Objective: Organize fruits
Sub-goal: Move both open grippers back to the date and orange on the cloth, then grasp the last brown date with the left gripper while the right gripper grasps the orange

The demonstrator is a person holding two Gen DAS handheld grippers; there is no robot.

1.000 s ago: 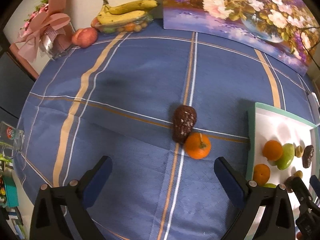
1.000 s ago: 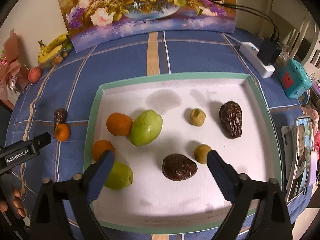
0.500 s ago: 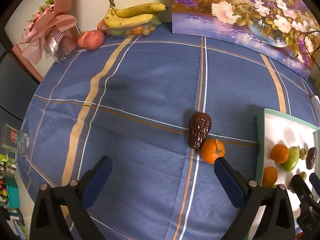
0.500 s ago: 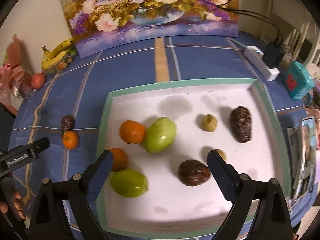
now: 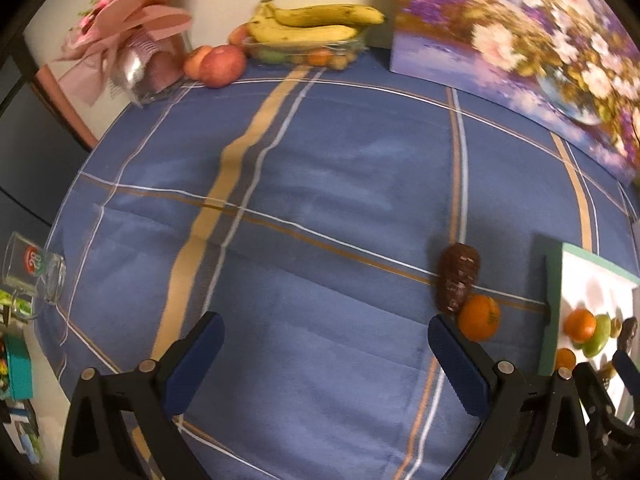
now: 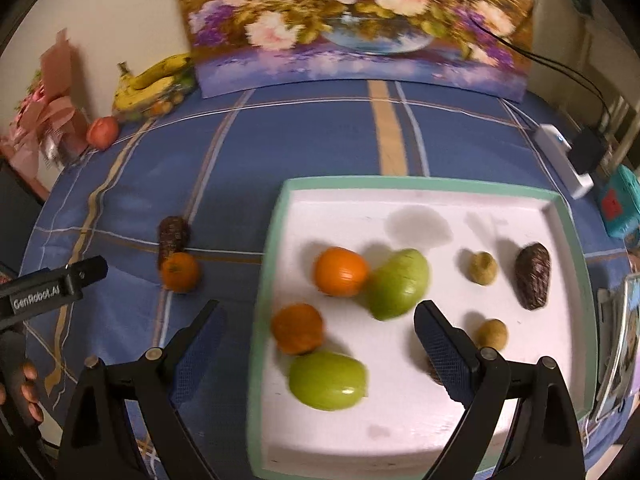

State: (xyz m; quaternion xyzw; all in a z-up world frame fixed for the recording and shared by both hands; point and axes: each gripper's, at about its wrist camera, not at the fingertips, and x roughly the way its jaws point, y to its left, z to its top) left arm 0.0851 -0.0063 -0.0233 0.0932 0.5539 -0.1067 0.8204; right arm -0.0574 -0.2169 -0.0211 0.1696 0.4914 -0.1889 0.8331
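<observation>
Clearly "GenRobot.AI" reads on the left gripper [image 6: 52, 288]; both it and the right gripper [image 6: 316, 340] gape wide, empty. An orange [image 5: 479, 317] touches a brown avocado [image 5: 457, 282] on open tablecloth [image 5: 320, 184], beside the tray [image 6: 272, 240] edge.

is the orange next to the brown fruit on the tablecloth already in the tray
No, the orange lies on the blue tablecloth touching the brown fruit, well left of the tray.
</observation>
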